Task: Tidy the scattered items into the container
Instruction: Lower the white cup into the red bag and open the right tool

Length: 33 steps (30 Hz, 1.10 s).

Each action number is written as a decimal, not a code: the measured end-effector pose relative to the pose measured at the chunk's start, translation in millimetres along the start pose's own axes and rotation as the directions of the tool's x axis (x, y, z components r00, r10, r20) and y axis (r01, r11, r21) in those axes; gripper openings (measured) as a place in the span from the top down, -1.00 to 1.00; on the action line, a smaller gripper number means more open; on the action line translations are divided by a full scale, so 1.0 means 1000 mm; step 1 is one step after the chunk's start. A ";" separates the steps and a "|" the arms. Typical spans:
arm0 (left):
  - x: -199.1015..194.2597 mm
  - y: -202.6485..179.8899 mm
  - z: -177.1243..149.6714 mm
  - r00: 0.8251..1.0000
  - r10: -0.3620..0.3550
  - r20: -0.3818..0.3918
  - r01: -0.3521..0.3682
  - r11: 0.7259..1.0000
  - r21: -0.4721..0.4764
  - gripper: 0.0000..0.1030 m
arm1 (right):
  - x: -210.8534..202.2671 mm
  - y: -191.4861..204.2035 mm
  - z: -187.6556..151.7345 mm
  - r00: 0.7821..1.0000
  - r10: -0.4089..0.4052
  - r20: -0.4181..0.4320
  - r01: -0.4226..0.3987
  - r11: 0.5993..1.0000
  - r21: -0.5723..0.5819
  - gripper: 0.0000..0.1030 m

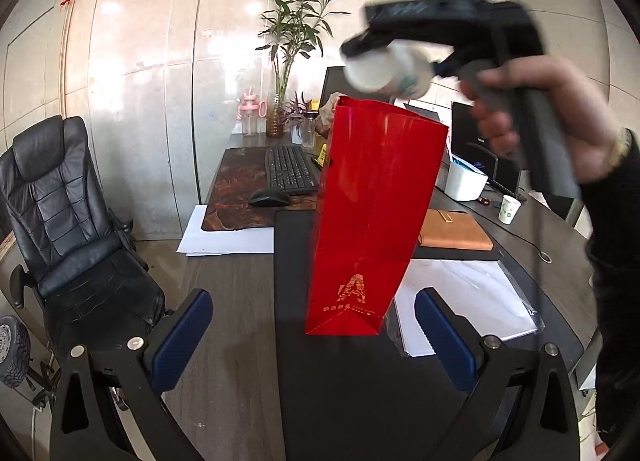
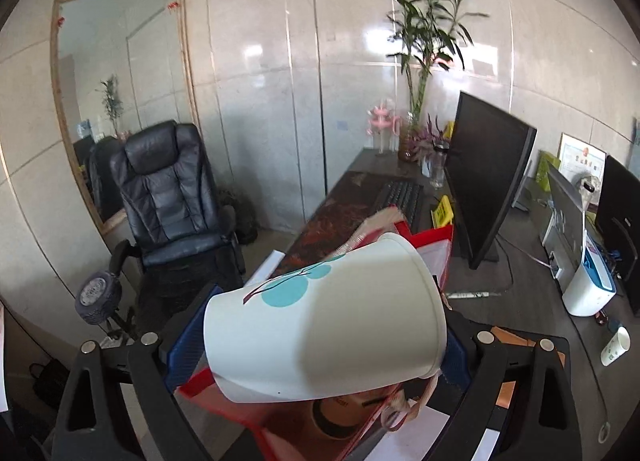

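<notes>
A tall red paper bag [image 1: 372,217] stands upright on a black desk mat [image 1: 332,373], its mouth open. My right gripper [image 1: 390,61], held by a hand [image 1: 560,109], hovers just above the bag's mouth, shut on a white paper cup [image 1: 388,71] lying sideways. In the right wrist view the white paper cup [image 2: 332,313] with teal dots fills the space between the blue fingers [image 2: 188,337], above the open red bag [image 2: 432,249]; a brown cup [image 2: 340,417] lies inside. My left gripper [image 1: 316,337] is open, low in front of the bag's base, holding nothing.
A brown notebook [image 1: 456,235] and plastic-sleeved papers [image 1: 468,301] lie right of the bag. Behind are a keyboard [image 1: 290,169], mouse [image 1: 270,197], monitor [image 2: 488,177] and plant [image 1: 294,41]. Another paper cup [image 1: 509,209] and a white box [image 1: 466,181] stand at right; an office chair [image 1: 68,221] at left.
</notes>
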<state>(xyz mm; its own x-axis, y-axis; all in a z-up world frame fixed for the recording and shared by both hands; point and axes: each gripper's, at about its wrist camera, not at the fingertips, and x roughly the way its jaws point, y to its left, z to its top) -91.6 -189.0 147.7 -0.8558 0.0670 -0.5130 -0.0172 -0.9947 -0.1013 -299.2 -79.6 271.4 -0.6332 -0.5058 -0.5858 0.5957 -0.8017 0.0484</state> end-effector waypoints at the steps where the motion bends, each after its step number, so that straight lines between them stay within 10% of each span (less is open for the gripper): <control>1: -0.001 -0.001 0.000 1.000 -0.004 0.001 0.004 1.000 0.001 -1.00 | 0.007 -0.002 -0.002 1.000 -0.010 -0.012 0.010 1.000 0.000 -0.88; 33: -0.008 -0.006 -0.004 1.000 -0.011 -0.011 0.011 1.000 0.012 -1.00 | -0.001 0.000 -0.012 0.996 -0.080 -0.025 0.079 0.996 -0.034 -0.90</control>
<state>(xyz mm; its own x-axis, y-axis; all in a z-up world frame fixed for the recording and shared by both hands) -82.9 -183.5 148.9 -0.8496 0.0789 -0.5215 -0.0327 -0.9947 -0.0971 -292.3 -74.8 262.2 -0.6662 -0.4321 -0.6079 0.5605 -0.8278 -0.0258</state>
